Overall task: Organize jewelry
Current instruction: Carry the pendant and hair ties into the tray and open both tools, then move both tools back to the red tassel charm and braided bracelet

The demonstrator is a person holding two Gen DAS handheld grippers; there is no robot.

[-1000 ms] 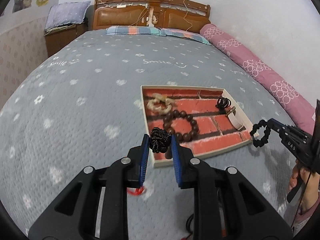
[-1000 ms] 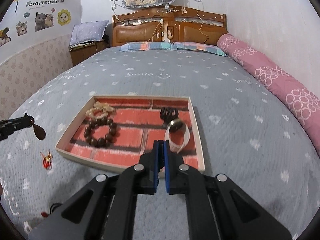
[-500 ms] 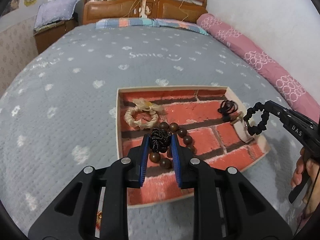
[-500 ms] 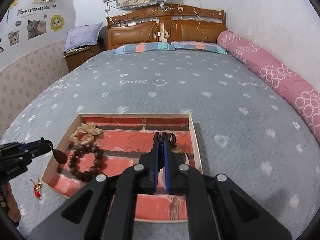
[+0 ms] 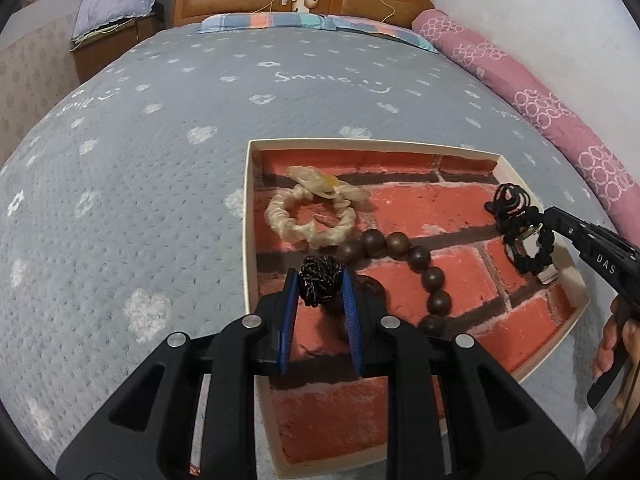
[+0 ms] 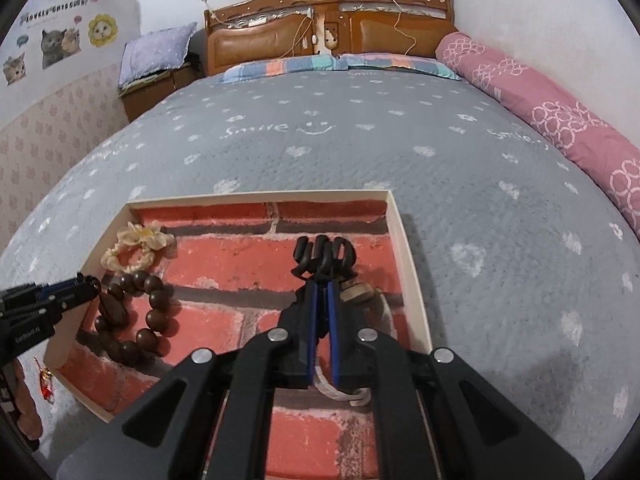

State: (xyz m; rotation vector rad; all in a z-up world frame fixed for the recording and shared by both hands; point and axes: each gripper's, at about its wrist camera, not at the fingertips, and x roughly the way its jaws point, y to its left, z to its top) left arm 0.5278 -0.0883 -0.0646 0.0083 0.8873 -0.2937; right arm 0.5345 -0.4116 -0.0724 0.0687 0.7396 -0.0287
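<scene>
A shallow tray [image 5: 250, 240] with a red brick print lies on the grey bedspread; its rim also shows in the right wrist view [image 6: 404, 240]. My left gripper [image 5: 320, 284] is shut on a black knotted cord piece [image 5: 320, 280] with a dark pendant, held over the tray's near left part. My right gripper [image 6: 322, 286] is shut on a black beaded bracelet [image 5: 532, 240], held over the tray's right side. In the tray lie a brown wooden bead bracelet [image 5: 416, 256], a cream scrunchie [image 5: 308, 216], black hair ties [image 6: 324, 254] and a white band [image 6: 344, 392].
A small red charm [image 6: 46, 380] lies on the bedspread left of the tray. A pink bolster [image 6: 560, 120] runs along the right wall. The wooden headboard [image 6: 328, 28] and pillows are far back. A nightstand [image 6: 148, 92] stands at the far left.
Both grippers have moved forward from outside the tray's near edge to over the tray, each still holding its piece.
</scene>
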